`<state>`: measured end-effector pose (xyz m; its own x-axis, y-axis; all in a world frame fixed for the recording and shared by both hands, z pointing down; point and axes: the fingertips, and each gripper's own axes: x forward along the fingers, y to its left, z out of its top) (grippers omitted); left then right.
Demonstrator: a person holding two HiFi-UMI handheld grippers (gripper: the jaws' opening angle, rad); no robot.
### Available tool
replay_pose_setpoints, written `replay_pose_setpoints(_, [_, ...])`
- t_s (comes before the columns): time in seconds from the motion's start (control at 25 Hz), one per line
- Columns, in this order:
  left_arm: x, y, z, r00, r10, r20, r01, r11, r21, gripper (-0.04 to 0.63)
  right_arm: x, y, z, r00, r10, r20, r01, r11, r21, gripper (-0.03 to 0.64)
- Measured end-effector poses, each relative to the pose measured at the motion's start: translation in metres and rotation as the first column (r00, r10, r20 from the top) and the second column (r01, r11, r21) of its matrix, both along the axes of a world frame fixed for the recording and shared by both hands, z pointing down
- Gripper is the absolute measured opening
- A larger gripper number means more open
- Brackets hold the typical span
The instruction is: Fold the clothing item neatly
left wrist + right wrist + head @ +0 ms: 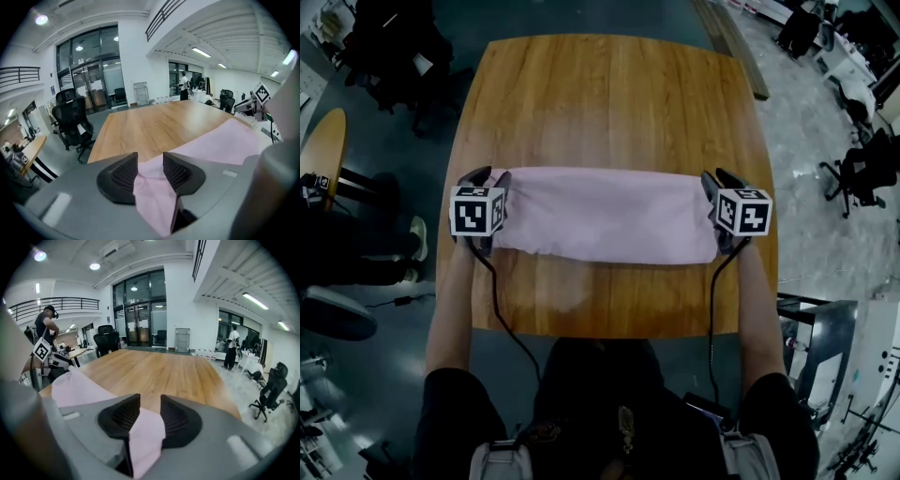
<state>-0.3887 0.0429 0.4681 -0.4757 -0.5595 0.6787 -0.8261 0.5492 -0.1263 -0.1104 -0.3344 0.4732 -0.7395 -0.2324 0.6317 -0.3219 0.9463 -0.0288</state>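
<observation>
pink cloth garment is being seen as soft and matt; wood table as smooth, lightly glossy; left gripper pads as ribbed matt black, its body as smooth grey plastic.

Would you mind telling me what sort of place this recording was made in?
Probably an open-plan office or lab hall: a black office chair stands near the wooden table, tall glass doors face it, and a railed mezzanine runs above.

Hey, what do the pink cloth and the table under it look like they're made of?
Pink cloth: looks like soft woven or knit fabric, matte; it folds and wrinkles limply. The exact fibre can't be told.
Table: wood or a wood-look veneer, warm brown with visible grain lines and a mild sheen where light reflects.
</observation>
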Motion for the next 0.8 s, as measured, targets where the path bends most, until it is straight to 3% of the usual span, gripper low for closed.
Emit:
replay_pose_setpoints(0.16, [0.024,-0.021,0.024,0.997,0.073,-0.028,-0.073,0.997,-0.007,0.179,-0.003,0.048,0.015,0.998,-0.066,-0.023,0.065,0.997,-0.040,0.039])
replay_pose_setpoints(0.28, [0.017,-0.027,0.048,0.998,0.059,-0.026,-0.060,0.997,-0.053,0.173,-0.002,0.058,0.053,0.996,-0.047,-0.080,0.040,0.996,-0.083,0.031])
replay_pose_setpoints(0.36, [0.010,-0.021,0.064,0.999,0.030,-0.015,-0.031,0.994,-0.107,0.063,0.002,0.058,0.077,0.991,-0.029,-0.130,0.016,0.994,-0.104,0.028])
replay_pose_setpoints(0.44, [0.010,-0.014,0.078,0.999,0.019,-0.042,-0.025,0.990,-0.137,0.054,0.005,0.057,0.092,0.984,-0.036,-0.176,0.019,0.995,-0.101,0.023])
replay_pose_setpoints(0.6, [0.014,-0.004,0.098,0.995,0.022,-0.095,-0.034,0.991,-0.127,0.038,0.008,0.050,0.105,0.979,-0.033,-0.202,0.010,0.994,-0.111,0.003])
replay_pose_setpoints(0.8, [0.016,-0.001,0.097,0.994,0.004,-0.112,-0.015,0.994,-0.104,0.034,0.008,0.048,0.108,0.979,-0.051,-0.195,0.021,0.988,-0.153,0.003])
